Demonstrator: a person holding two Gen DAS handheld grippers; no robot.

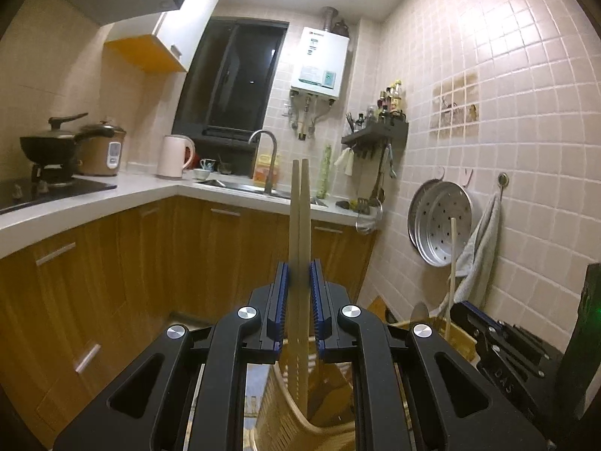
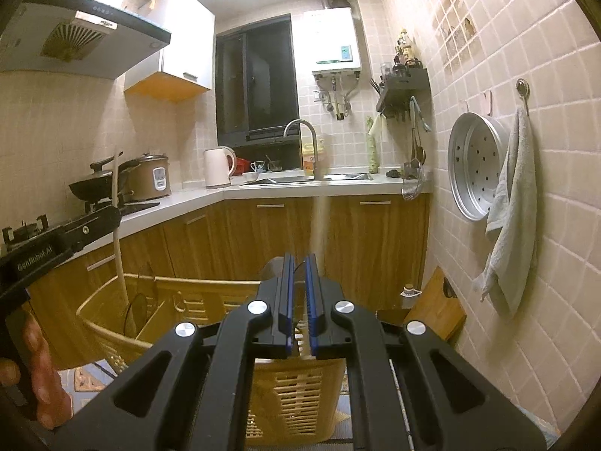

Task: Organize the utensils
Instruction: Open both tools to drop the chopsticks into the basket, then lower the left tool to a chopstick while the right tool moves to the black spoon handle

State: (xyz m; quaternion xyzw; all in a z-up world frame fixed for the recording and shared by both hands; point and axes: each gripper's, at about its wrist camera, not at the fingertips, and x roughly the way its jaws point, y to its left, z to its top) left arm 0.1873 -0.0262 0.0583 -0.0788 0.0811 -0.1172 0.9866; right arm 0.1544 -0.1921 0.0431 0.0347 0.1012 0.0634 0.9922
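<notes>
While the left gripper point(image 1: 299, 282) clamps a pair of chopsticks point(image 1: 299, 225) upright over the slotted basket point(image 2: 293, 387), the right gripper point(image 2: 299, 274) pinches one pale chopstick point(image 2: 318, 233), jaws nearly shut. Nothing held is in the basket yet; both loads seemingly await dropping. A glass lid point(image 2: 137, 312) standing in the basket crowds the left side.

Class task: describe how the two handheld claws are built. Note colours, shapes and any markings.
Each claw, left and right, has matt black angular arms with triangular cut-outs, round silver bolts and ribbed blue pads. Seen from the right camera, the left claw's body carries white "GenRobot.AI" lettering.
</notes>
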